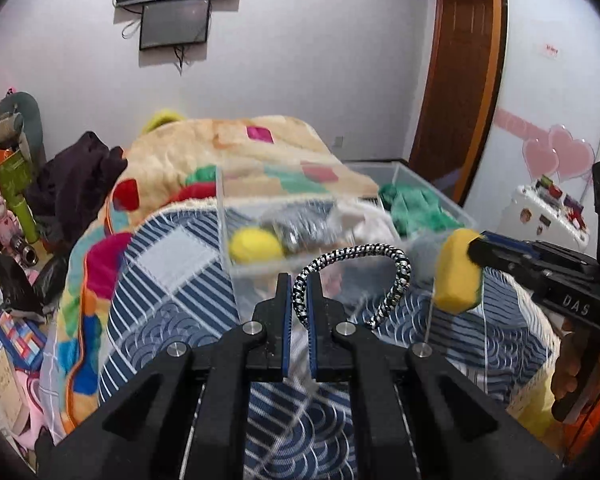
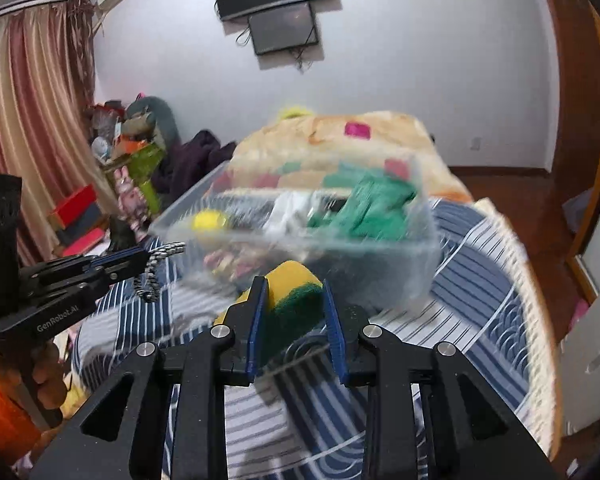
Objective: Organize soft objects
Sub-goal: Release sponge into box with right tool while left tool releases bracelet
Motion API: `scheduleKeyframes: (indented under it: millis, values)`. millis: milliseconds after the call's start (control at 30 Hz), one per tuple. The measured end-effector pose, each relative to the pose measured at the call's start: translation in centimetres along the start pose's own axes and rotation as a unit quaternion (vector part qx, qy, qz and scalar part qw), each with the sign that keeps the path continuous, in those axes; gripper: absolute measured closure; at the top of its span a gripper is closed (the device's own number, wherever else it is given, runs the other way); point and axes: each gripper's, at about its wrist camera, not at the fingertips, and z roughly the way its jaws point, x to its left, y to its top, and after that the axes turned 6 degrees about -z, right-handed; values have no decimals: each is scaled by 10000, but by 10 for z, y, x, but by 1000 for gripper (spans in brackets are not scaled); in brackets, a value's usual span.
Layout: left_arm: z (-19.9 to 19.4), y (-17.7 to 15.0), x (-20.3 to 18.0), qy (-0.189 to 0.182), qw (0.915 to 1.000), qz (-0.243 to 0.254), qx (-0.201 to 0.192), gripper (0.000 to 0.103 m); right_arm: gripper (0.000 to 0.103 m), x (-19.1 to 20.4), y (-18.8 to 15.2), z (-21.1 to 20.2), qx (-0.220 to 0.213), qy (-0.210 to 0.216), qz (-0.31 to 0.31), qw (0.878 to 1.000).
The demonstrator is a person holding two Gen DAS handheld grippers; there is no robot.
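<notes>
My left gripper [image 1: 299, 282] is shut on a black-and-white braided cord [image 1: 380, 268] that loops up and hangs to the right; it also shows in the right wrist view [image 2: 156, 264]. My right gripper [image 2: 294, 284] is shut on a yellow and green sponge [image 2: 292, 292], seen at the right of the left wrist view [image 1: 458, 272]. Both are held above the bed just in front of a clear plastic bin [image 1: 340, 216] [image 2: 380, 256]. The bin holds a yellow ball [image 1: 256, 245], a green cloth [image 1: 416, 208], a white cloth and other items.
The bin sits on a blue-striped bedspread [image 1: 172, 288]. A colourful blanket [image 1: 204, 152] is heaped behind it. Clutter and boxes [image 1: 8, 208] stand at the left, a wooden door [image 1: 460, 80] at the right, and curtains [image 2: 32, 120] at the far left.
</notes>
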Motion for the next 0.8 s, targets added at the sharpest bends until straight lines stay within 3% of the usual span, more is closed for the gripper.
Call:
scheduleKeyframes:
  millis: [233, 433, 800]
  values:
    - [12, 31, 0, 125, 9996, 12, -259, 97, 78, -9, 33, -6, -461, -290, -55, 9985]
    - [31, 47, -3, 189, 9994, 56, -289, 97, 78, -3, 53, 9, -574, -424, -163, 9973]
    - [68, 32, 11, 214, 9993, -60, 295, 97, 77, 0, 44, 52, -17, -295, -105, 9995]
